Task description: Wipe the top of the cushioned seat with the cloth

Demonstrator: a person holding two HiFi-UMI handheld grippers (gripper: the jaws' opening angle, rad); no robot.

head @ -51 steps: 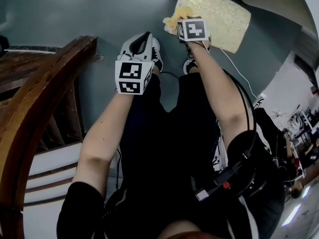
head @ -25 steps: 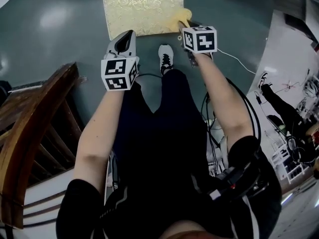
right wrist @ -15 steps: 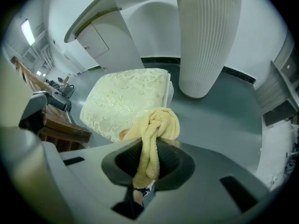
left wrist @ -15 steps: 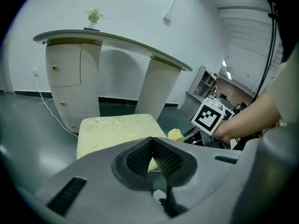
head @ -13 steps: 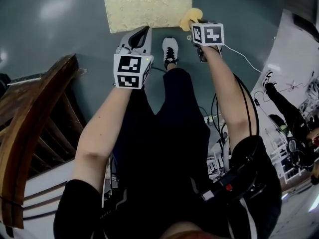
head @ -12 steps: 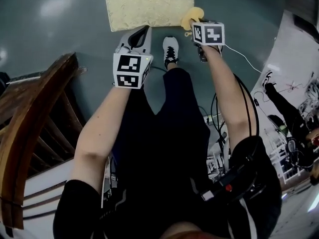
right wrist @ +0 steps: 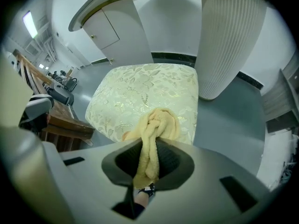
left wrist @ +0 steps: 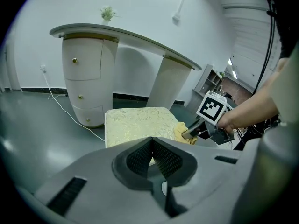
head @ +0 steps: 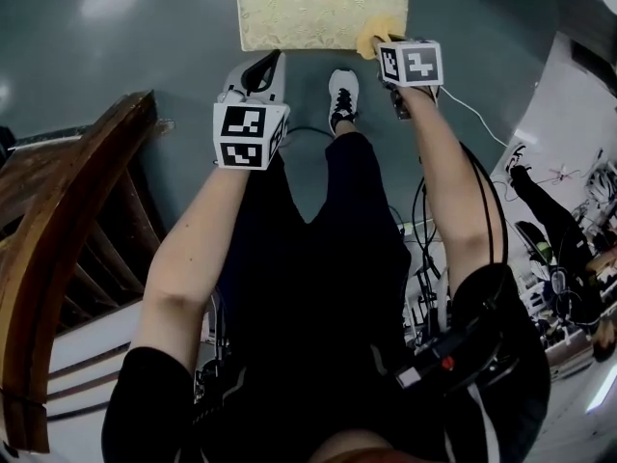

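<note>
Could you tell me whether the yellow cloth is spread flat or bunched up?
Bunched: the yellow cloth is a twisted wad pinched by the right gripper.

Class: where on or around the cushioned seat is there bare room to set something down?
The top of the cushioned seat is bare except its near right corner, where the right gripper holds the cloth. The floor between seat and wooden chair is bare. Crowded: the seat's near edge, by shoe and left gripper.
</note>
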